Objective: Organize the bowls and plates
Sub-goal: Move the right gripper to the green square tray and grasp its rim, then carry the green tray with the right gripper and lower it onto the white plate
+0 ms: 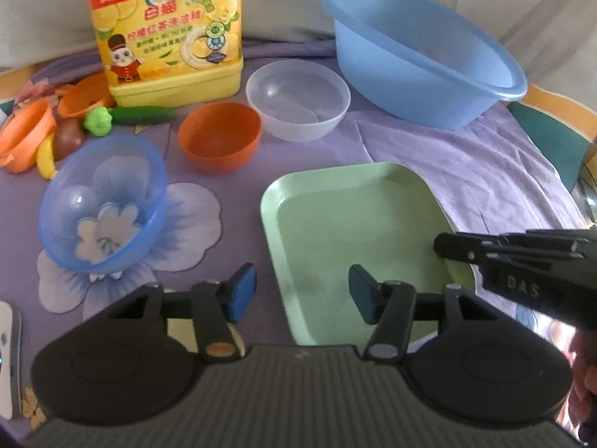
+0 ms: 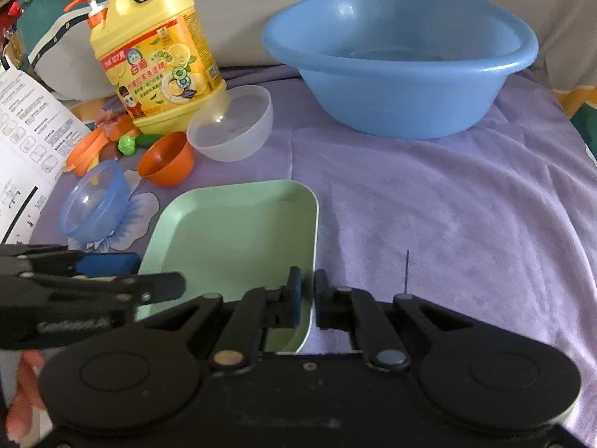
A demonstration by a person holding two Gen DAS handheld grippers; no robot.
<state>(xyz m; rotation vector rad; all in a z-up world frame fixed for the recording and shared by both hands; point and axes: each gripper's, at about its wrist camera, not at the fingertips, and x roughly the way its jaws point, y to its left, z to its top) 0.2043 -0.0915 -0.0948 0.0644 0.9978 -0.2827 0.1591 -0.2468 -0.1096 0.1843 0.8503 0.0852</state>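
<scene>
Left wrist view, surface: a lilac cloth (image 1: 466, 171) with a printed flower covers the table; a pale wall rises behind.
Left wrist view, vessels: a square, matte green plate (image 1: 350, 231) lies in front; beyond it stand a translucent blue bowl (image 1: 102, 201), an opaque orange bowl (image 1: 220, 136), a clear plastic bowl (image 1: 298, 99) and a large glossy blue basin (image 1: 421, 56).
Left wrist view, clutter: a yellow detergent jug (image 1: 164, 33) stands beside toy vegetables (image 1: 112, 115).
Left wrist view, left gripper (image 1: 302, 293): jaws spread astride the plate's left rim, pads not pressing on it.
Right wrist view, surface: the same cloth, wrinkled; a printed paper sheet (image 2: 26, 130) lies at the left edge.
Right wrist view, right gripper (image 2: 306, 295): jaws pinch the plate's right rim.
Right wrist view, plate: it lies on the cloth, well in front of the basin.
</scene>
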